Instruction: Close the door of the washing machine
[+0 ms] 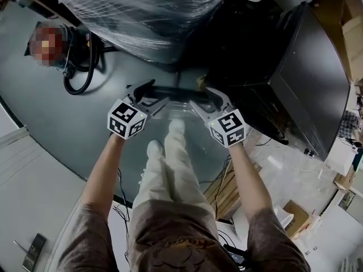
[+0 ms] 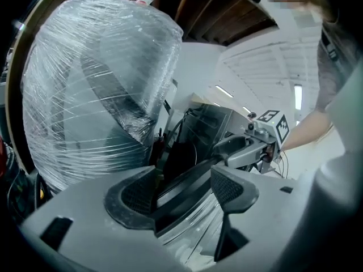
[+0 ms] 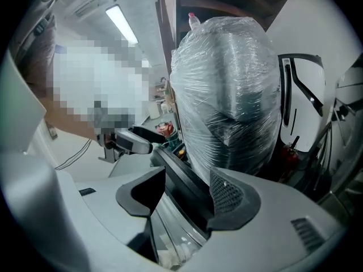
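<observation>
**Both grippers clamped on the open washer door**

Much of this is hard to read. In the head view the washing machine (image 2: 211,122) is mostly a black mass at upper right, and the door's hinge and the place where it meets the cabinet are lost in that darkness. The left gripper view shows the drum opening only as a dark patch behind the door. I cannot make out what is inside the big bundle (image 1: 142,10) wrapped in clear film that fills the top of the scene.

The door (image 1: 177,89) stands open, out in front of the person, between the two hands. It has a thick dark rim around clear curved glass, and the grey floor (image 1: 62,123) and a pale shoe (image 1: 176,126) show through the glass.

The left gripper (image 1: 144,93) is clenched on the rim, with the dark edge running between its ribbed pads. The right gripper (image 1: 209,98) is clenched on the same rim further along, one jaw on each face. A black hose (image 1: 79,72) lies coiled on the floor to the left, well apart from the door
</observation>
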A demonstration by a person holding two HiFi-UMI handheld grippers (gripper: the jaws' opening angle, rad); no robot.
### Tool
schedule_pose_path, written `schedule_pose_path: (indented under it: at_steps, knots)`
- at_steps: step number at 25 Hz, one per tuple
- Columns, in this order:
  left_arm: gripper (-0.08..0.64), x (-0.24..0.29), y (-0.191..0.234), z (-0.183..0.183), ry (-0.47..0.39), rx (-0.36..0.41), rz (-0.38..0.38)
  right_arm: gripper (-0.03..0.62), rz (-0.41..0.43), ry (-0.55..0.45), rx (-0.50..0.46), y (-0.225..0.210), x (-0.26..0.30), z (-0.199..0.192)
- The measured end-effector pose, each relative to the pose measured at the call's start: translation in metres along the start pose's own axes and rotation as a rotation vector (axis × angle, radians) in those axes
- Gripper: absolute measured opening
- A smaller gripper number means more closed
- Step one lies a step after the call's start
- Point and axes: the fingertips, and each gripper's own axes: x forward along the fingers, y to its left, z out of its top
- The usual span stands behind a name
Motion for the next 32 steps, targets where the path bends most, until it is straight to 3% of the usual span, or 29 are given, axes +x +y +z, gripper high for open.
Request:
schedule_pose_path:
  at_steps: [6,18,27,32]
  knots:
    - [0.284,0.003,0.004,-0.006,0.018,-0.010,-0.001,0.221,-0.003,0.032,0.000,-0.004,0.005,-0.001]
    - [0.257,-0.009,-0.008,-0.019,0.014,-0.057,0.003,0.212,-0.032,-0.002,0.019,0.003,-0.002,-0.006]
    - [0.237,-0.028,-0.037,-0.044,0.041,-0.054,-0.011,0.210,-0.037,0.001,-0.043,0.022,-0.013,-0.018]
    - [0.227,-0.037,-0.058,-0.060,0.056,-0.088,-0.020,0.210,-0.060,0.042,-0.076,0.032,-0.024,-0.029]
